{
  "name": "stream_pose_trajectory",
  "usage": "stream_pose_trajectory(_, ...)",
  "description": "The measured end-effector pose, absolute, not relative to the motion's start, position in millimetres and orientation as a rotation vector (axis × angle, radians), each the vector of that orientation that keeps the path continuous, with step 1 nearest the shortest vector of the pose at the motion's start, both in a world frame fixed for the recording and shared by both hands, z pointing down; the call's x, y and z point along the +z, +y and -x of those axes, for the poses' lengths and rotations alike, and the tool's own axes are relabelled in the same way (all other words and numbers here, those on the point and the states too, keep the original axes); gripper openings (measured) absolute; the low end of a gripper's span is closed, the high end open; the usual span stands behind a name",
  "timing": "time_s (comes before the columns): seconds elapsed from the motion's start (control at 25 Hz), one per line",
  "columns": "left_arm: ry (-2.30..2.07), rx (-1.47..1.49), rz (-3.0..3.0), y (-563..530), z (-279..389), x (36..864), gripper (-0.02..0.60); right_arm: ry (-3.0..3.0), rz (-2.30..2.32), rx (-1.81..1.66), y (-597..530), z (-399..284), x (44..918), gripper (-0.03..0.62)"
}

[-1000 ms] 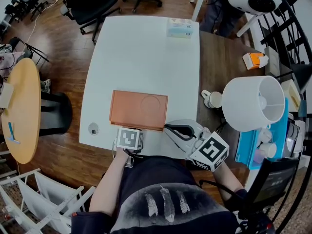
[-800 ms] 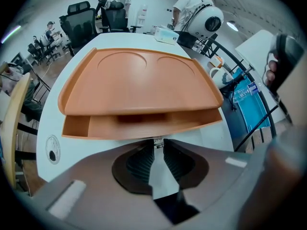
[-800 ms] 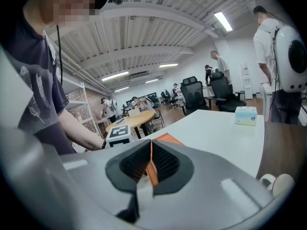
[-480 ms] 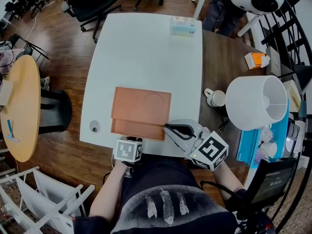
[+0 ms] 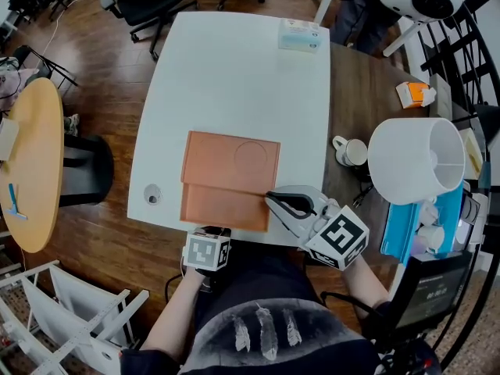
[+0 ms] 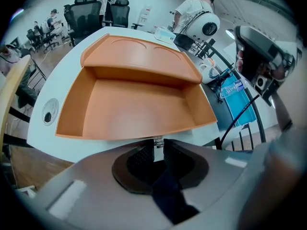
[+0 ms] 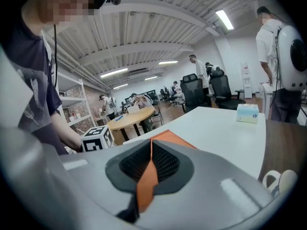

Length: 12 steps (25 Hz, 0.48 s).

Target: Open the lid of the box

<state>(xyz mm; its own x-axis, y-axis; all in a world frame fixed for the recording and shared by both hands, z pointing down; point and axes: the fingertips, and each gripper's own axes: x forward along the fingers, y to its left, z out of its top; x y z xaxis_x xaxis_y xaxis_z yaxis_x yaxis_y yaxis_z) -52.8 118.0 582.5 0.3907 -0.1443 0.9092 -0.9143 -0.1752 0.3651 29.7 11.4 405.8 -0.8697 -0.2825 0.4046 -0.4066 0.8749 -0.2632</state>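
A flat orange box [image 5: 233,157] lies on the white table [image 5: 234,76]; its top carries a round recess. Its lower tray [image 5: 225,206] stands slid out toward me, and the left gripper view shows that tray [image 6: 134,111] open and bare inside. My left gripper [image 5: 216,231] is at the tray's near edge, shut on a small metal knob [image 6: 157,141] between its pads [image 6: 144,155]. My right gripper [image 5: 270,198] is shut on the box's near right corner, and an orange edge [image 7: 148,169] shows between its pads.
A brown table [image 5: 367,92] adjoins on the right with a white cup [image 5: 349,151], a large white lampshade [image 5: 414,162] and a blue tray [image 5: 406,225]. A tissue box [image 5: 301,35] sits at the far edge. A round wooden table [image 5: 27,162] stands to the left.
My left gripper has drawn back toward me with the knob, and the orange tray has slid further out from under the top. The right gripper has stayed on the corner.
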Motion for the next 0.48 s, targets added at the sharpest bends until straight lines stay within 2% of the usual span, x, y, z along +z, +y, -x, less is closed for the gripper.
stream_pose_trajectory(0.48, -0.881, 0.917, -1.608, 131.2, 60.9, 595.3, 0.081, -2.665, -0.493, 0.485, 21.4, -24.3, 411.8, 0.008)
